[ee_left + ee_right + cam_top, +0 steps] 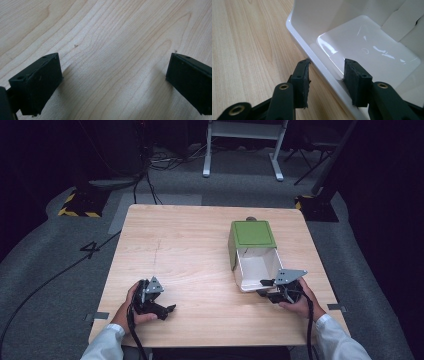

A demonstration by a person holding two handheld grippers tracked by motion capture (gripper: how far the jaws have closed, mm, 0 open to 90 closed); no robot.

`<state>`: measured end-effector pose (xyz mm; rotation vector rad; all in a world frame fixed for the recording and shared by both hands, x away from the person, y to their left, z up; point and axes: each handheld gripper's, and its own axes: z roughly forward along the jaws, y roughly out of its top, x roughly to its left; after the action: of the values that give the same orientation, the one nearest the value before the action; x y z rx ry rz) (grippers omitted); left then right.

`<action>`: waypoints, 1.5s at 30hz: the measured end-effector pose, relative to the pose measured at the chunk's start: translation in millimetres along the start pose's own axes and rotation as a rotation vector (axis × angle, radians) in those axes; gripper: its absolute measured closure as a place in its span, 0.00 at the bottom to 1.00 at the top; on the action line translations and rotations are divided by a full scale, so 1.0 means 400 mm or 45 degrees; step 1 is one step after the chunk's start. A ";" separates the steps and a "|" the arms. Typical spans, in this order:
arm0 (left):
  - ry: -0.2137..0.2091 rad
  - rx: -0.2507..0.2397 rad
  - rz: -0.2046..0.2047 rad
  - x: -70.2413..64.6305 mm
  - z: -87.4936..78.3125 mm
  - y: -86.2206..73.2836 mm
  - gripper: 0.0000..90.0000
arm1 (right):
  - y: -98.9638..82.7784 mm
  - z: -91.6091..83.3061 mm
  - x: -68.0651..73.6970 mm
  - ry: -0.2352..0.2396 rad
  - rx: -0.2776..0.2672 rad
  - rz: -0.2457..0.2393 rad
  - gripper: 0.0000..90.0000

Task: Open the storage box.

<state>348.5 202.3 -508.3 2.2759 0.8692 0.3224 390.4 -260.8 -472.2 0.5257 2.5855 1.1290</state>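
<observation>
Pale wooden tabletop (190, 250) shows fine matt grain. The white plastic drawer (367, 47) gleams glossy and smooth, sliding from a dull green card box (252, 234). Matt black gripper (325, 75) pads look rough-edged, with brass-coloured rivets.

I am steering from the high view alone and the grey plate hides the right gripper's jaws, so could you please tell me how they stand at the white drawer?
Observer: In the right gripper view the right gripper straddles the front wall of the white drawer, one jaw outside, one inside, a gap at each.
Operator: Thank you. Is anything lying in the drawer?
Observer: The glossy drawer floor between and beyond the jaws is bare; the far corners I cannot see.
Operator: And is the left gripper holding anything?
Observer: No, the left gripper has its jaws wide apart over bare wooden table.
</observation>
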 end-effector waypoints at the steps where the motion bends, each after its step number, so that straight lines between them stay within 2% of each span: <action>1: 0.000 0.001 0.001 0.000 0.000 0.000 0.01 | 0.000 0.000 0.002 0.001 -0.002 -0.001 0.63; 28: 0.001 -0.001 -0.006 -0.001 0.000 -0.001 0.01 | 0.005 -0.003 0.017 0.006 0.019 -0.047 0.66; 45: 0.002 0.000 -0.006 -0.001 -0.001 -0.001 0.01 | 0.002 -0.011 0.033 0.015 0.020 -0.045 0.67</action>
<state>347.9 202.4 -508.3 2.2737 0.8753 0.3223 377.1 -257.3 -470.0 0.4767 2.6049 1.1047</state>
